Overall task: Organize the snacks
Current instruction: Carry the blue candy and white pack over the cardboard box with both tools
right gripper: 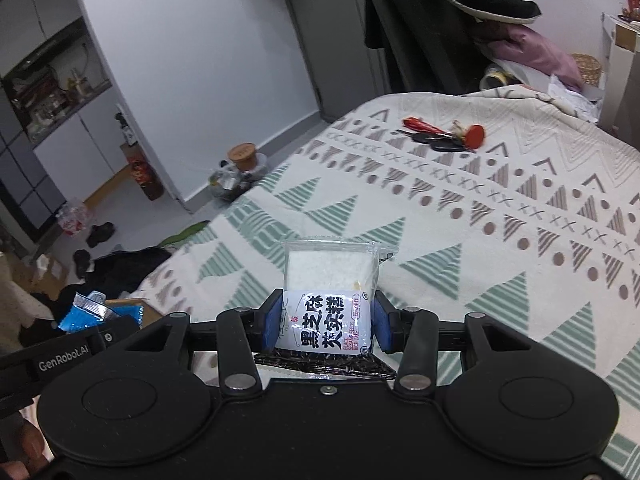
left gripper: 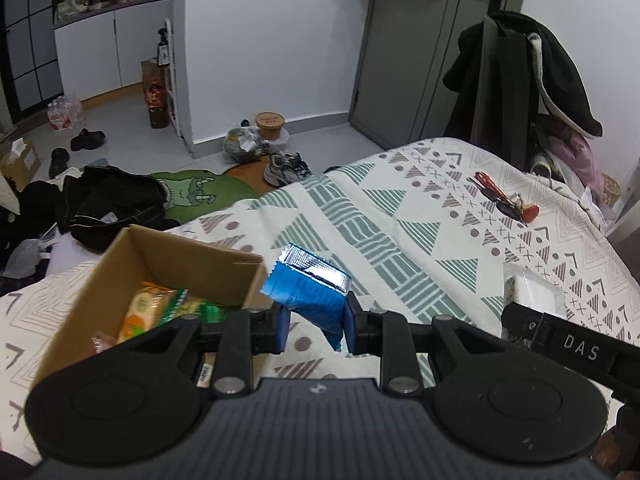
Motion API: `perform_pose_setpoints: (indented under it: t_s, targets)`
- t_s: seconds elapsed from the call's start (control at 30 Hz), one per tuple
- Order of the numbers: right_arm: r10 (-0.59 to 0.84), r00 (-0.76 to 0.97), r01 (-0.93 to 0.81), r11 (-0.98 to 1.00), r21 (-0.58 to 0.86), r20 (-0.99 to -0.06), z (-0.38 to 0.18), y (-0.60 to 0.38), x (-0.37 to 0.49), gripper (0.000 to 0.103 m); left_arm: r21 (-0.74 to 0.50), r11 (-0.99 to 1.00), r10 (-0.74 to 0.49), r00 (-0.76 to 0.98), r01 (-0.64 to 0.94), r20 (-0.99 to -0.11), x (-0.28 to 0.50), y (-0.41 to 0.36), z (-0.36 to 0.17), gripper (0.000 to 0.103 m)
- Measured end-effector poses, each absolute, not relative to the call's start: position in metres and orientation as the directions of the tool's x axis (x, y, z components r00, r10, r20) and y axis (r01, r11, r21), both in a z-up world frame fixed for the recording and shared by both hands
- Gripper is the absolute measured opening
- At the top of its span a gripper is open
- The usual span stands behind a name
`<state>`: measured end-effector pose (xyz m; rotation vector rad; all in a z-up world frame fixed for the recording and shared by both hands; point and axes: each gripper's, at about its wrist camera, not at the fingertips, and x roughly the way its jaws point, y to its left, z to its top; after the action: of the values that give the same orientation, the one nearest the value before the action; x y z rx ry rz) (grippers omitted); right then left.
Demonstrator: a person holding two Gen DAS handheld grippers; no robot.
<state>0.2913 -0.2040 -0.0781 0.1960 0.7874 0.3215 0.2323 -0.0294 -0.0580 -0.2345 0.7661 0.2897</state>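
Your left gripper [left gripper: 316,322] is clamped on a blue snack packet [left gripper: 310,292], its blue pads [left gripper: 282,328] pressing the packet from both sides; the packet stands up between the fingers with its silver sealed edge on top, held in the air just past the near right corner of the cardboard box [left gripper: 160,276]; that box sits ahead and to the left of your left tool, open at the top, on the patterned bedspread [left gripper: 400,220]; inside it lies an orange-and-green snack pack [left gripper: 150,310], with something small and reddish beside it that is too hidden to name.

Your right gripper [right gripper: 326,326] is clenched on a white rice-cake packet [right gripper: 330,300] printed with black characters; the packet stands upright between the pads, its clear upper half showing a pale block inside; directly beneath it, close under the tool's body, a dark packet [right gripper: 320,364] lies flat on the bedspread, and whether the two packets touch you cannot tell.

From the right wrist view, the blue packet shows low to the left of your right tool, with the box corner behind it; well ahead of both tools, a bunch of keys with red tags [right gripper: 444,138] rests on the far part of the bedspread.
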Motion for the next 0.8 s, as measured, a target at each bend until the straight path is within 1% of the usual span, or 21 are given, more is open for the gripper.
perform_pose_setpoints:
  t_s: [0.4,0.8]
  targets:
    - [0.433,0.643,-0.315,0.901,0.297,-0.632,-0.061,-0.169,0.261,0.044,-0.125,0.902,0.224,0.696,-0.413,-0.682,0.193,0.009,-0.036,0.026]
    - [0.454,0.632,-0.378,0.888,0.262,-0.628,-0.055,-0.133,0.241,0.044,-0.156,0.87,0.251,0.692,-0.468,-0.677,0.166,0.054,-0.031,0.026]
